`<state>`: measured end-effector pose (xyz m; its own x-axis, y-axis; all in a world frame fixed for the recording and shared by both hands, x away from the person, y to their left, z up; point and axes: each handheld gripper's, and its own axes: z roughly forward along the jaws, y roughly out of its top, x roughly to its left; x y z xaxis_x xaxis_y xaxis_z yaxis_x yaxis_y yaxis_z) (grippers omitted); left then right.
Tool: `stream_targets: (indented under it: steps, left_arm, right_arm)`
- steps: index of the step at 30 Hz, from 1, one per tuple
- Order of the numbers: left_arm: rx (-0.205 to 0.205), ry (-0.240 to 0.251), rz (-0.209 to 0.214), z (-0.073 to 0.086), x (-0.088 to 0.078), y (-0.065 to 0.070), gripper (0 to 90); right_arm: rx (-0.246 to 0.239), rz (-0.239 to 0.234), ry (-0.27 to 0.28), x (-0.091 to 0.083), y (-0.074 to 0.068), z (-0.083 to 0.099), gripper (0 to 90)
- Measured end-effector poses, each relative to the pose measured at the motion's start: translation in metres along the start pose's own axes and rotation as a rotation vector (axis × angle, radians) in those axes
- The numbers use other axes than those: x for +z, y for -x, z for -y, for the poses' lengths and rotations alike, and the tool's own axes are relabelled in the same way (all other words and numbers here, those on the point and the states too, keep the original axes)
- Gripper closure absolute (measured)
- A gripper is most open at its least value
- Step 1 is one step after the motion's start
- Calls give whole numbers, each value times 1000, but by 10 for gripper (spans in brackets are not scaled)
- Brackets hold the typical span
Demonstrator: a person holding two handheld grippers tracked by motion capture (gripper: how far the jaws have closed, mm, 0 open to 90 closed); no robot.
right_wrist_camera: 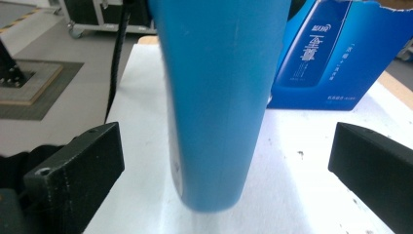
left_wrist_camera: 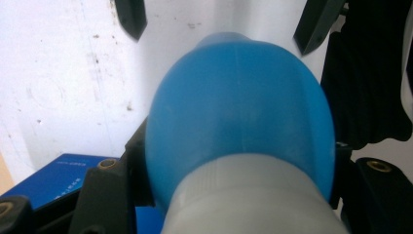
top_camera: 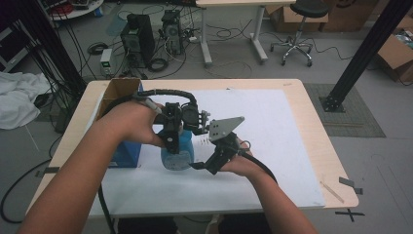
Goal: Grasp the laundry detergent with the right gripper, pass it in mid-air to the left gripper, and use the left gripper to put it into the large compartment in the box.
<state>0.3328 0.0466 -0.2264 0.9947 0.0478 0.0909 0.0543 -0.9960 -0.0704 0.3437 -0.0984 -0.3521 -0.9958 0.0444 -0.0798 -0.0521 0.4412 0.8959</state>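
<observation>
A blue bottle with a pale grey collar stands on the white sheet. My left gripper comes down from above and is shut on its upper part. In the left gripper view the bottle bulges out between the jaws, which press on both its sides. My right gripper lies low at the bottle's right side and is open. In the right gripper view the bottle's body rises between the two wide-apart pads, which do not touch it.
A blue printed carton lies just left of the bottle, and it is also behind the bottle as the carton in the right gripper view. An open cardboard box stands at the table's back left. The wooden table borders the sheet.
</observation>
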Motion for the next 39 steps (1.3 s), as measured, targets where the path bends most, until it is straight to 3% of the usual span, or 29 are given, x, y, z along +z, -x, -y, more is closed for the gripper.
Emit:
stream_targets:
  steps: [5, 14, 17, 28, 34, 39]
  left_arm:
    - [-53, -4, 38, 1, -7, -5, 383]
    - [-261, 1, 75, 14, -26, -24, 383]
    - [-309, 1, 80, 18, -32, -29, 383]
    - [-498, -3, 87, 38, -67, -51, 383]
    - [-641, -2, 86, 53, -87, -63, 383]
    - [-800, 13, 107, 74, -100, -78, 383]
  right_arm:
    - [-22, 2, -85, -15, 1, -3, 0]
    - [-68, 26, -343, -54, 5, -9, 0]
    - [-74, 28, -414, -68, 5, -12, 0]
    - [-80, 21, -585, -104, 4, -20, 0]
    - [-124, 8, -666, -110, -3, -28, 0]
    - [-113, -36, -705, -112, -3, -33, 0]
